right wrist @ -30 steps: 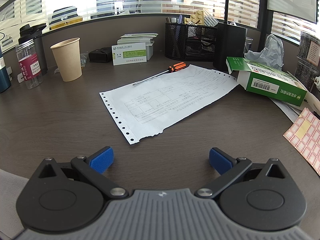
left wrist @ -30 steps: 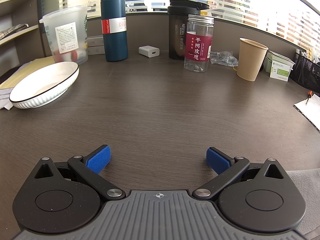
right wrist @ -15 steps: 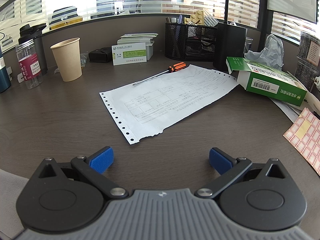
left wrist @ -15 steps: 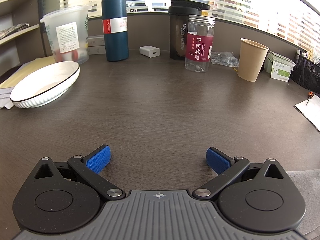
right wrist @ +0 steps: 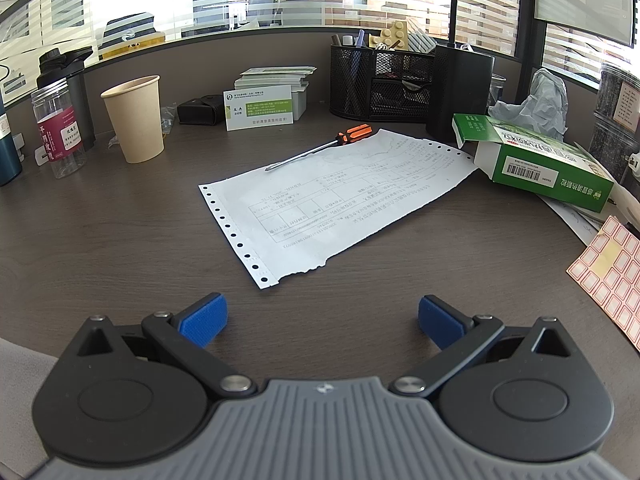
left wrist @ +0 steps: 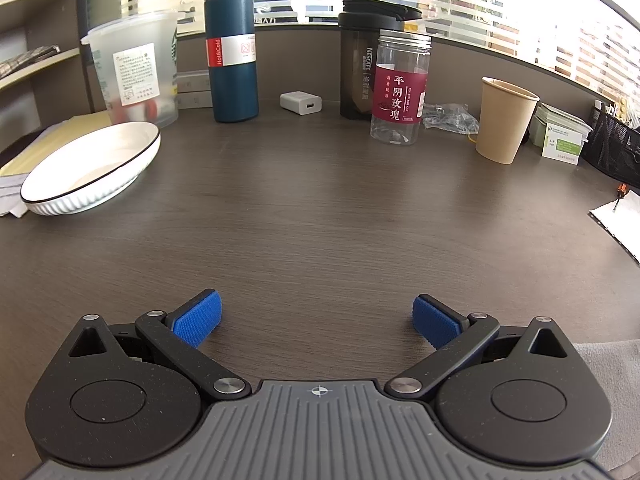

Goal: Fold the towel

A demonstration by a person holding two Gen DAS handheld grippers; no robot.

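Nothing on the desk has shifted in the last second; only our left gripper (left wrist: 316,312) has crept slightly nearer the jars, while our right gripper (right wrist: 322,314) has held its place. Both stand with blue pads spread wide and nothing between them, low over the dark wooden desk (left wrist: 320,220). We see the grey towel (left wrist: 612,380) only as a strip at the lower right of the left view and at the lower left (right wrist: 16,392) of the right view, so it lies between the two tools. Ahead of the left tool, well apart, stand a white bowl (left wrist: 90,168), a blue flask (left wrist: 232,44), a clear jar (left wrist: 400,88) and a paper cup (left wrist: 504,120). Only the right view shows the printed sheet (right wrist: 332,200) with a screwdriver (right wrist: 320,148) on its far edge, and a green box (right wrist: 536,160). Bare wood lies open before both tools.
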